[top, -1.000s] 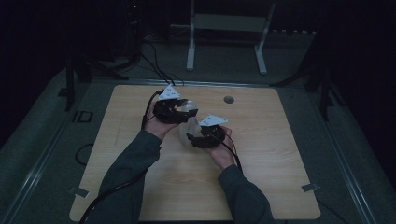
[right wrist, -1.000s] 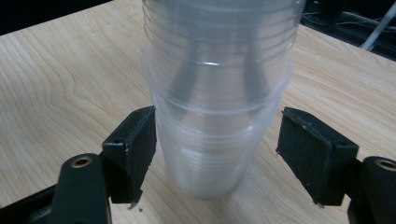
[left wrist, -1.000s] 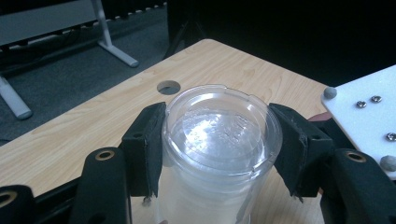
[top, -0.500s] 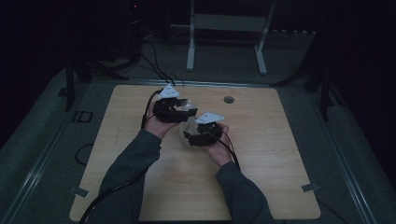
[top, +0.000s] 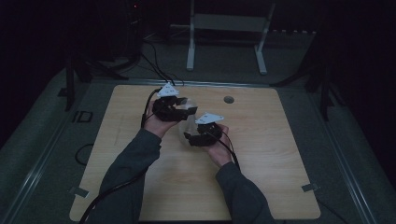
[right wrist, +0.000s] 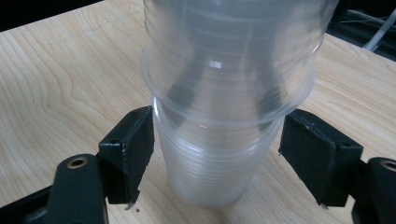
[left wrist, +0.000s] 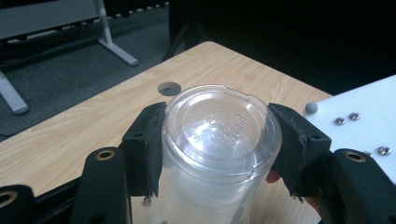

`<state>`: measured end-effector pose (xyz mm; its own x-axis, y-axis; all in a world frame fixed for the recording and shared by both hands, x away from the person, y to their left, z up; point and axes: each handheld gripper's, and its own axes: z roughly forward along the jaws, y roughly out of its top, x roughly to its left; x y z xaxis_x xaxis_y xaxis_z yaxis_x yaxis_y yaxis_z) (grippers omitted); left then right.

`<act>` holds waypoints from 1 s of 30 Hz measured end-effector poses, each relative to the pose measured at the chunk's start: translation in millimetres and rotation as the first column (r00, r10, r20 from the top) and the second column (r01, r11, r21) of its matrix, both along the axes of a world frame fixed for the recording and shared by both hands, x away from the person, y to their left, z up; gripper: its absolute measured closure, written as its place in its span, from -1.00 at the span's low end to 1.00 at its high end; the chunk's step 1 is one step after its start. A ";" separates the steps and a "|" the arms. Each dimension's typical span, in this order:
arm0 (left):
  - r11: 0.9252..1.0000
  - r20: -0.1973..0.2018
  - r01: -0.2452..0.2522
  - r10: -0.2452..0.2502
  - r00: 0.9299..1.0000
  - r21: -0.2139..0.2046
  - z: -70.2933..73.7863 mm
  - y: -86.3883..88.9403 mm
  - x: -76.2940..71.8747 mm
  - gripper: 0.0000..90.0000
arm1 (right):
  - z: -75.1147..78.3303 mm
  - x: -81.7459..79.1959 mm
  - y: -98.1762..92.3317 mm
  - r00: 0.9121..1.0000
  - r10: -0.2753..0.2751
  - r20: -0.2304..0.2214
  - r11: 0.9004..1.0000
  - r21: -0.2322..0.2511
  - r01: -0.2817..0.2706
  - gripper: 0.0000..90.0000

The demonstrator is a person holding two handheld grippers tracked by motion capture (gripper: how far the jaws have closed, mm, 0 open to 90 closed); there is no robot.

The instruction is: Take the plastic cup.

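A dark room surrounds a pale wooden table (top: pixel 261 177) with a small round hole (top: pixel 229 99) near its far edge; a metal stand (top: pixel 226 28) sits on the grey floor beyond. Above the middle of the table, a person holds a stack of clear plastic cups (left wrist: pixel 219 154) between 2 grippers.

The left gripper (left wrist: pixel 219 144) is clamped on the upper cup, its black pads pressed against both sides just below the flat embossed base, which faces that gripper's camera. The right gripper (right wrist: pixel 217 154) has its jaws apart, 1 on each side of the lower cup (right wrist: pixel 210 182); the left pad looks close to the wall, the right pad stands clear of it. In the high view the 2 hands sit close together, the left gripper (top: pixel 169 106) farther across the table than the right gripper (top: pixel 201 134).

The step in hand looks like separating nested cups. To do it well, the right jaws should close gently below the rim (right wrist: pixel 224 116), firm enough to hold without crushing the thin wall. Then the pull should run straight along the stack's axis, perhaps with a slight twist, since nested cups tend to stick.
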<state>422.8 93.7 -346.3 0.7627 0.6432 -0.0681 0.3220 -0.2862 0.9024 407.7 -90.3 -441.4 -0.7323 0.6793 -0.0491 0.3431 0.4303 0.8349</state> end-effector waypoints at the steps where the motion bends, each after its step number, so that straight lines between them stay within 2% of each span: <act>1: 1.000 0.001 0.000 0.000 1.000 -0.002 1.2 0.0 -0.4 -0.10 | -0.3 -0.3 0.0 1.000 -0.001 -0.003 1.000 -0.001 0.001 -0.42; 14: 1.000 0.029 0.006 -0.007 1.000 0.014 16.6 2.8 -3.0 -0.09 | -2.1 -0.5 -1.5 1.000 0.007 -0.008 1.000 -0.011 -0.007 -0.42; 23: 1.000 0.037 0.008 -0.008 0.999 -0.001 25.6 5.4 -3.0 -0.09 | -3.9 -1.2 -2.2 1.000 0.010 -0.014 1.000 -0.010 -0.011 -0.42; 30: 1.000 0.060 0.012 -0.011 0.998 -0.011 40.7 7.5 -5.5 -0.09 | -2.1 -2.5 -2.9 1.000 0.013 -0.009 1.000 -0.011 -0.013 -0.42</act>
